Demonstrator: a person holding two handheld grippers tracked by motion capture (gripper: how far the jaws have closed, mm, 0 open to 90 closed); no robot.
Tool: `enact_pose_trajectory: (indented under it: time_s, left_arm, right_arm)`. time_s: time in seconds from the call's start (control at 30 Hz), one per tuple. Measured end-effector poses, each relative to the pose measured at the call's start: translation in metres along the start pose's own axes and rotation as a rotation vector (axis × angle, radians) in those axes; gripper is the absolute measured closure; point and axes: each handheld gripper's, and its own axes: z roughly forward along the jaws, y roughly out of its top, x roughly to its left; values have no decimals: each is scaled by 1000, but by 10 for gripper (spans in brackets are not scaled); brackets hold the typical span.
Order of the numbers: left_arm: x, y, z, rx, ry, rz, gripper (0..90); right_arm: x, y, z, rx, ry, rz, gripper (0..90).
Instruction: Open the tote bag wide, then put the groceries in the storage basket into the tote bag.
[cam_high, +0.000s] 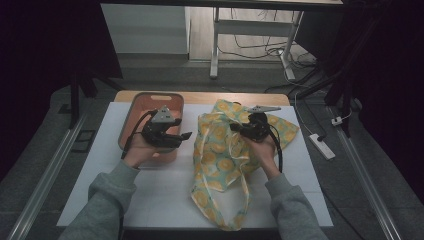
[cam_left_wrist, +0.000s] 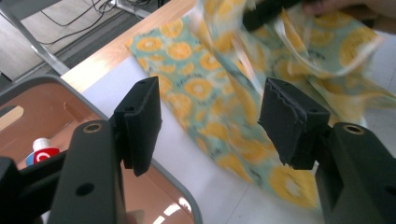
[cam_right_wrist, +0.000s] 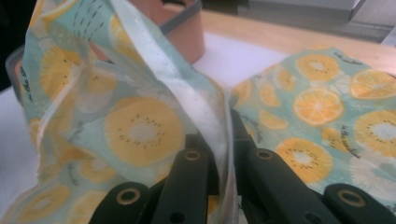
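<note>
Right gripper (cam_right_wrist: 223, 140) pinched tight on the fruit-print cloth bag (cam_high: 225, 155); left gripper (cam_high: 182, 137) gaping wide, empty.

One bag, spread across the table's (cam_high: 165, 195) middle toward the far right corner, its inside hidden by folds; one tub (cam_high: 131, 117) at the far left edge; one bottle (cam_left_wrist: 41, 150) inside, largely cut off.

Beyond my white table (cam_high: 150, 200) I see dim grey floor (cam_high: 165, 75), a white desk frame (cam_high: 216, 45), tangled cables (cam_high: 260, 50) and a power strip (cam_high: 321, 146).
</note>
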Motion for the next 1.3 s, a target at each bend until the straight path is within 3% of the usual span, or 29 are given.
enact_pose_trajectory:
  time_s: [0.27,0.5,0.83,0.93,1.07,1.3]
  left_arm:
    - [8,-8,2,43,26,-24,384]
    - [22,-18,2,81,50,-70,377]
    - [52,-28,7,121,126,-185,313]
    - [60,-32,9,131,129,-211,303]
    - [67,-37,10,156,169,-228,275]
    - [77,-43,15,171,187,-262,267]
  right_arm:
    - [5,-9,-3,95,20,-86,890]
    - [6,-8,-17,77,40,-93,889]
    - [10,-8,-26,71,47,-107,888]
    - [12,-8,-29,71,38,-114,888]
    - [12,-8,-29,70,39,-117,888]
    - [16,-7,-26,76,60,-115,887]
